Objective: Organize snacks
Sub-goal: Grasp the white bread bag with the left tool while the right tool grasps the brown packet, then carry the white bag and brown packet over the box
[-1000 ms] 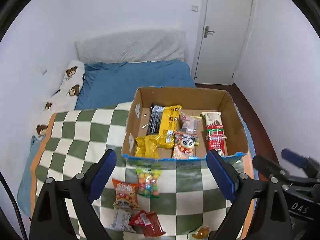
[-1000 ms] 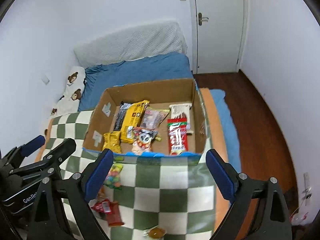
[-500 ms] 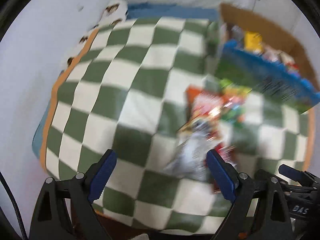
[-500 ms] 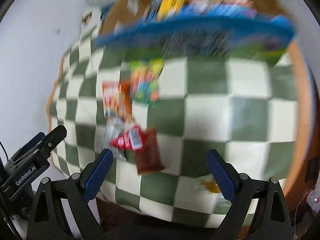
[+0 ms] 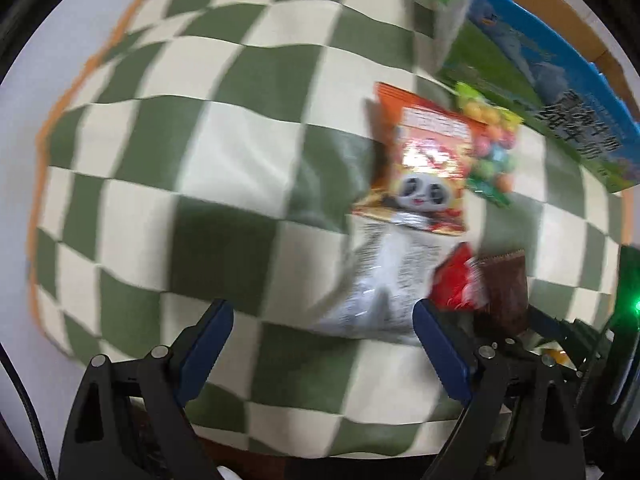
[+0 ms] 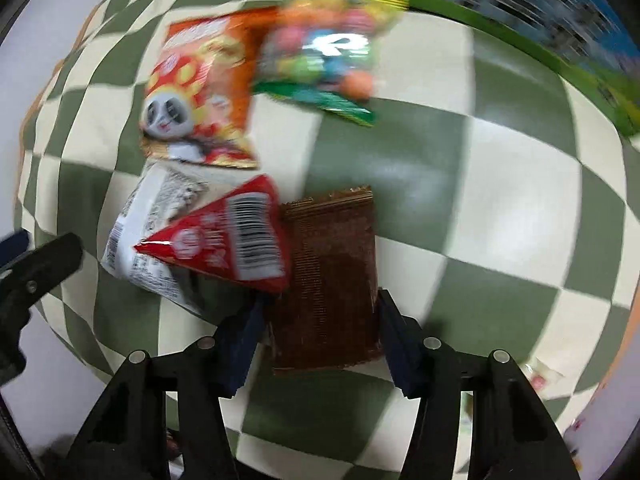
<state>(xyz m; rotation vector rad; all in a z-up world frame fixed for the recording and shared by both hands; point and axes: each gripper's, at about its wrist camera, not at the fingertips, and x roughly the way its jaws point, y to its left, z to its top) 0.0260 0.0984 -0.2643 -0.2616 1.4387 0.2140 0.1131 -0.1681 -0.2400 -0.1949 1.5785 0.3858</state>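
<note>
Loose snacks lie on the green-and-cream checked blanket (image 5: 200, 160). My right gripper (image 6: 320, 308) points down over a brown packet (image 6: 328, 280). Its jaws are closing, and the pads meet the packet's two side edges. A red triangular packet (image 6: 224, 240) overlaps the brown one's left side and lies on a white packet (image 6: 160, 216). My left gripper (image 5: 320, 316) hangs open over the blanket. The lower end of the white packet (image 5: 380, 276) lies just inside its right finger. An orange panda packet (image 5: 424, 168) and a bag of coloured sweets (image 5: 492, 140) lie further up.
The cardboard box (image 5: 560, 80), with its blue and green printed side, stands at the top right of the blanket. The left gripper's black body (image 6: 36, 272) shows at the right wrist view's left edge. A small wrapped sweet (image 6: 538, 376) lies near the blanket's right edge.
Both grippers tipped down from facing the box and sank close to the blanket. The right jaws narrowed around the brown packet. The left jaws stayed wide.
</note>
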